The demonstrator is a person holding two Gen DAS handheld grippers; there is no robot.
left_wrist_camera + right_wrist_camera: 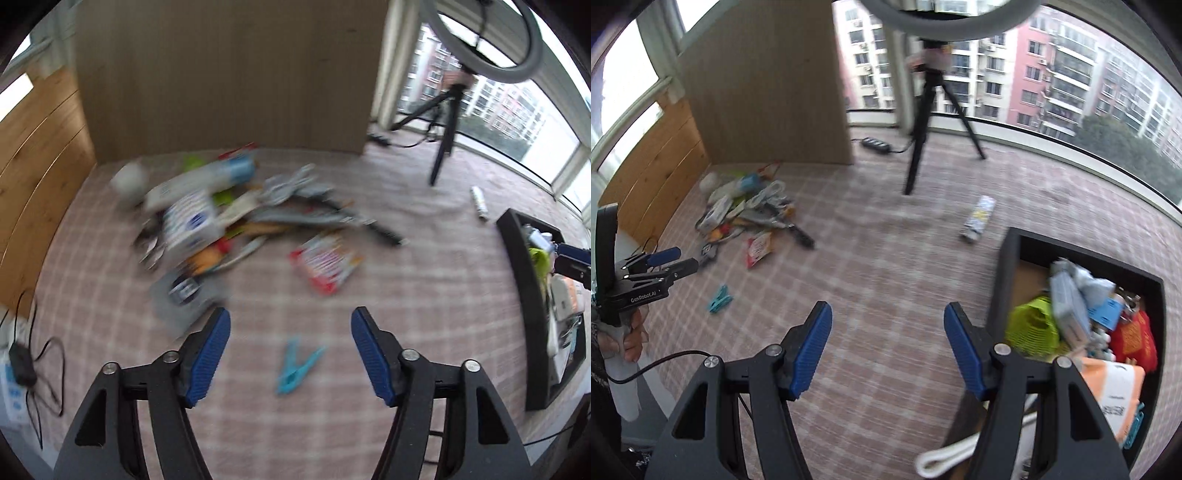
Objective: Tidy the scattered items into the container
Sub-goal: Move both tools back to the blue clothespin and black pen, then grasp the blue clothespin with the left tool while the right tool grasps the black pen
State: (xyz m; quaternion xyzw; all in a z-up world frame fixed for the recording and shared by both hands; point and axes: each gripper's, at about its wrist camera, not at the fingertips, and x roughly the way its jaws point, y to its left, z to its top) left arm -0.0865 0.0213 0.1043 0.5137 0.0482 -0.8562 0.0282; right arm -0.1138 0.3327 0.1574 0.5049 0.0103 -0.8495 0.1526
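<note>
A pile of scattered items point(221, 218) lies on the checked cloth, seen too in the right wrist view point(750, 214). A red-and-white packet point(325, 264) lies beside it. A teal clothes peg point(297, 363) lies between the fingers of my open, empty left gripper point(290, 332), which hovers above it. The black container point(1008, 280), full of several items, sits at the right. My right gripper point(888, 332) is open and empty beside the container's left wall. The left gripper also shows in the right wrist view point(672, 260).
A white tube point(977, 218) lies alone near a black tripod point(919, 147) with a ring light. A wooden panel point(229, 74) stands behind the pile. A black cable point(33, 369) lies at the left. A white cord point(945, 454) hangs by the container.
</note>
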